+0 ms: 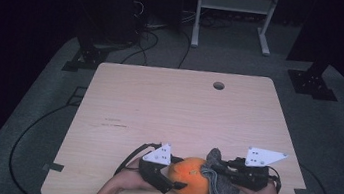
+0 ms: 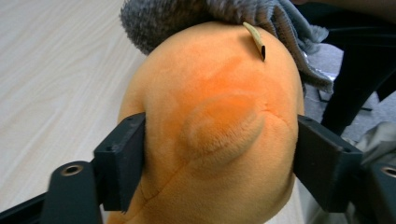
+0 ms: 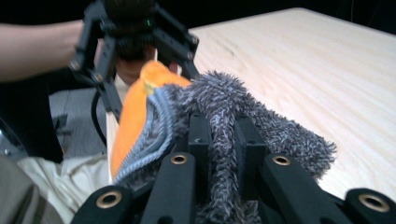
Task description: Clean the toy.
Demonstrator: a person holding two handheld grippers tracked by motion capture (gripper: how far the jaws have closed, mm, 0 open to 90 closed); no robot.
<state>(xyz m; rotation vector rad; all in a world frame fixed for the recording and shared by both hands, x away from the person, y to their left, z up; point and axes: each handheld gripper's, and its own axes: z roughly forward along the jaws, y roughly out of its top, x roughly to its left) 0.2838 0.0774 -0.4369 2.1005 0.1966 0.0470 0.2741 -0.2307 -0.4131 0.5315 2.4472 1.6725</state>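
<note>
Right at the table's [image 1: 169, 101] near edge sits an orange plush ball [image 1: 192, 178]. Left gripper [image 1: 169, 180] has it squeezed between its jaws from the left side. Touching the ball's right side, the right gripper [image 1: 218, 169] is pinching a fuzzy grey cloth [image 1: 221, 186] tight against it.

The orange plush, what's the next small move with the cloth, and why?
Probably drag the cloth a short way across the top of the plush. The right tongs are shut on the cloth, which already drapes over the plush's far side, and the left tongs clamp the plush on both flanks, so it should stay put during a wipe.
</note>
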